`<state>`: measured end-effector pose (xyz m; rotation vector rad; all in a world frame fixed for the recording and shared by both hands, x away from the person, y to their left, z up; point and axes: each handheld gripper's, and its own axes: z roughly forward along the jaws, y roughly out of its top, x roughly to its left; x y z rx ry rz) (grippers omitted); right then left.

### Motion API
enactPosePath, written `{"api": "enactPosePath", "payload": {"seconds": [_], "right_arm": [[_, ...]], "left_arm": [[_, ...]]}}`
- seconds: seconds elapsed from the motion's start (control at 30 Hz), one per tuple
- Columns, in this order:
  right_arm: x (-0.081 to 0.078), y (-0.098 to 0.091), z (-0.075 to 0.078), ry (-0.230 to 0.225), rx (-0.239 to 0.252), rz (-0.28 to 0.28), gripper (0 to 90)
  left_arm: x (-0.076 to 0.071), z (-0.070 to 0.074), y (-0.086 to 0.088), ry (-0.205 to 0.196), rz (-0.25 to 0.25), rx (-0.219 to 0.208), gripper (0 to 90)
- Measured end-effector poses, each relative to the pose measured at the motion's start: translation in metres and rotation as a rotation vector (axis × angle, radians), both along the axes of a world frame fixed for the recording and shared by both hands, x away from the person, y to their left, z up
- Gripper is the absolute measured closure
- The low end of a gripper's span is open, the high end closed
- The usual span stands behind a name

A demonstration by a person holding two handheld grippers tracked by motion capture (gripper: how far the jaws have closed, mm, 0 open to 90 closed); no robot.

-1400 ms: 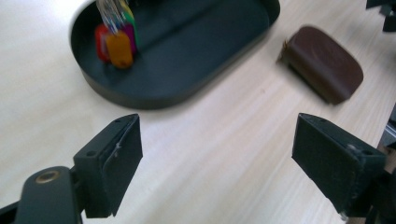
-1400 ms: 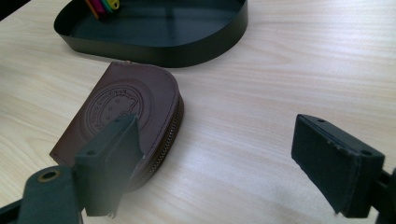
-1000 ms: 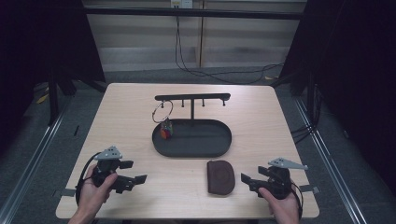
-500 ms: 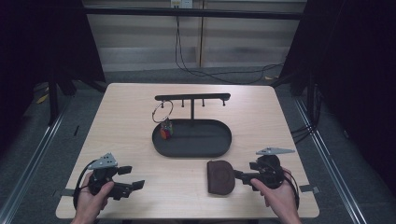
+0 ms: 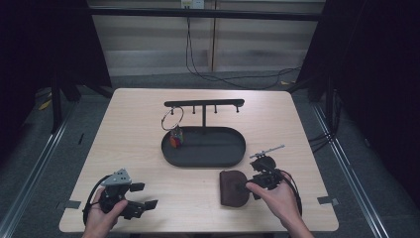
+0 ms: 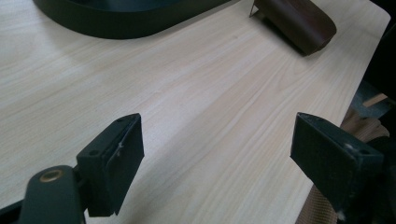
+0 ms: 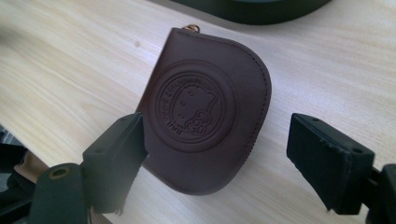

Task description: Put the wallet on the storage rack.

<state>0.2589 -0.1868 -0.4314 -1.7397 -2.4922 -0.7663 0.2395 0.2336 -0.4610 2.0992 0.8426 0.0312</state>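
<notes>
From above, my right gripper [image 5: 249, 184] sits just right of the brown pouch [image 5: 233, 188], jaws spread after just opening wider, nothing pinched; my left gripper [image 5: 140, 196] rests open at the table's [image 5: 129, 134] near-left, holding nothing. A black tray [image 5: 203, 147] with a rack stands mid-table; dark floor surrounds it. Along my left gripper [image 6: 217, 154], bare wood lies between wide jaws, the pouch [image 6: 299, 21] far off. Along my right gripper [image 7: 215, 158], the pouch [image 7: 205, 109] lies flat between open jaws, round emblem embossed.
</notes>
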Motion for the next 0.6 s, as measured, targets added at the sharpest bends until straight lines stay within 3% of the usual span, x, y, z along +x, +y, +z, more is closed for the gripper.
{"api": "enactPosePath", "payload": {"seconds": [0.17, 0.4, 0.6], "right_arm": [[0.015, 0.005, -0.006, 0.097, -0.025, -0.011, 20.1], [0.028, 0.012, -0.013, 0.151, -0.062, -0.02, 19.2], [0.034, 0.019, -0.018, 0.192, -0.058, -0.029, 18.6]], "left_arm": [[0.0, 0.001, 0.001, -0.009, -0.01, 0.008, 17.4], [0.001, 0.0, 0.003, -0.007, 0.004, 0.001, 17.4], [0.001, 0.0, 0.002, -0.003, -0.003, 0.009, 17.4]]}}
